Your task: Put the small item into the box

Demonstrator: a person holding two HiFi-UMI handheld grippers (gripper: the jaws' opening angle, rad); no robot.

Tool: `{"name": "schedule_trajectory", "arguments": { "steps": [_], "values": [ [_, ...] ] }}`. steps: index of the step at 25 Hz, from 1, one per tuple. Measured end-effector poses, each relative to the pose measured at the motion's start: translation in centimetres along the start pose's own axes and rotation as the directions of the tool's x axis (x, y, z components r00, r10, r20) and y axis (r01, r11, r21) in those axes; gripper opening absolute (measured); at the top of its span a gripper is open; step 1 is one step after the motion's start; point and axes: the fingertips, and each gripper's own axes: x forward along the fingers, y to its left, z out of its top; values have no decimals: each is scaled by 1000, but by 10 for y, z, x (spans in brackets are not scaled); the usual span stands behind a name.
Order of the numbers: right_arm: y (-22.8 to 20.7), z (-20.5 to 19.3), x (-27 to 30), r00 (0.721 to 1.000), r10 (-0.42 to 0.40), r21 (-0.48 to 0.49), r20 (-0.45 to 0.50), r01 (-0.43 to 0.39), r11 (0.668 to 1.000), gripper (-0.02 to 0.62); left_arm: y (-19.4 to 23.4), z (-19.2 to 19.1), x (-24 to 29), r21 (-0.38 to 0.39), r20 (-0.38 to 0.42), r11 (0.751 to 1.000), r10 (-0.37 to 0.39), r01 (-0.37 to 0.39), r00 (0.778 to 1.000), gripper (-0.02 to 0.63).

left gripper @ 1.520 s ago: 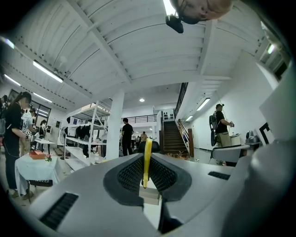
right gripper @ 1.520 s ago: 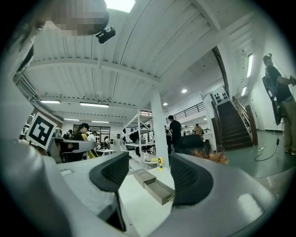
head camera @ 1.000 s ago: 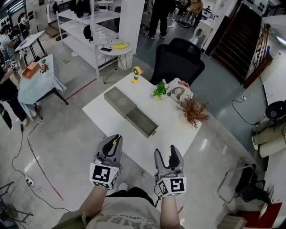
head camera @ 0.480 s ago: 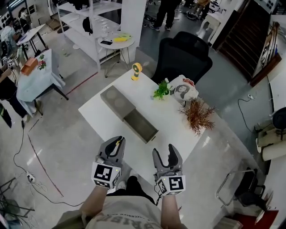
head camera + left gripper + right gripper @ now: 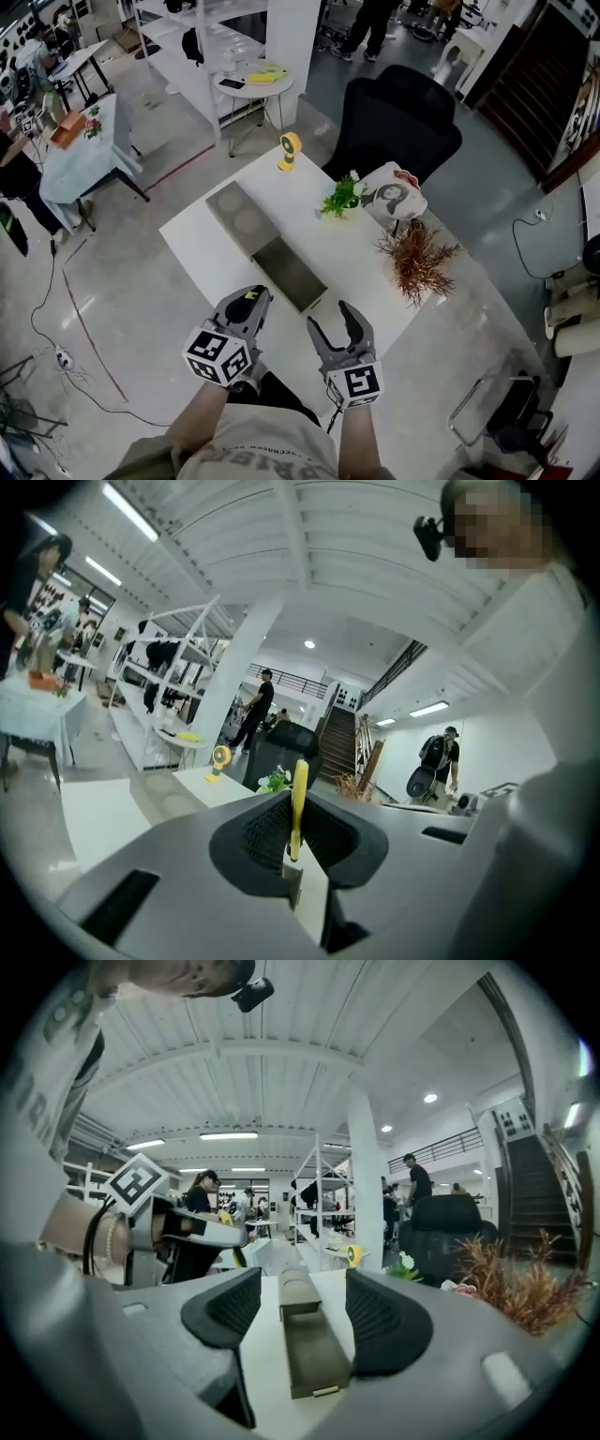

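A small thin yellow item is pinched in my left gripper, which is shut on it just off the near edge of the white table. In the left gripper view the yellow item stands upright between the pads of the left gripper. The grey box lies on the table with its drawer pulled out towards me. My right gripper is open and empty, near the drawer's front end. In the right gripper view the drawer lies straight ahead between the spread jaws of the right gripper.
On the table's far side stand a yellow mini fan, a green plant, a printed cushion and a dried brown plant. A black chair stands behind the table. A round side table and white shelves are further back.
Both grippers have come closer to the table's near edge and the drawer. The left gripper has tilted to the right, with the yellow item still in it.
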Motion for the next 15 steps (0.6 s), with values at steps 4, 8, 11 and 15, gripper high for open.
{"name": "schedule_trajectory", "arguments": {
  "steps": [4, 8, 11, 15],
  "values": [
    [18, -13, 16, 989, 130, -41, -76, -134, 990, 272, -1, -16, 11, -147, -38, 988, -49, 43, 998, 32],
    [30, -33, 33, 966, 213, -70, -147, -225, 972, 272, -3, -32, 20, -252, -77, 964, -109, 87, 991, 32],
    [37, -45, 44, 942, 272, -76, -197, -291, 954, 272, -5, -42, 27, -303, -115, 944, -175, 133, 978, 32],
    [44, -62, 58, 903, 328, -83, -278, -363, 928, 272, -6, -51, 37, -375, -155, 908, -258, 185, 954, 32]
  ]
}}
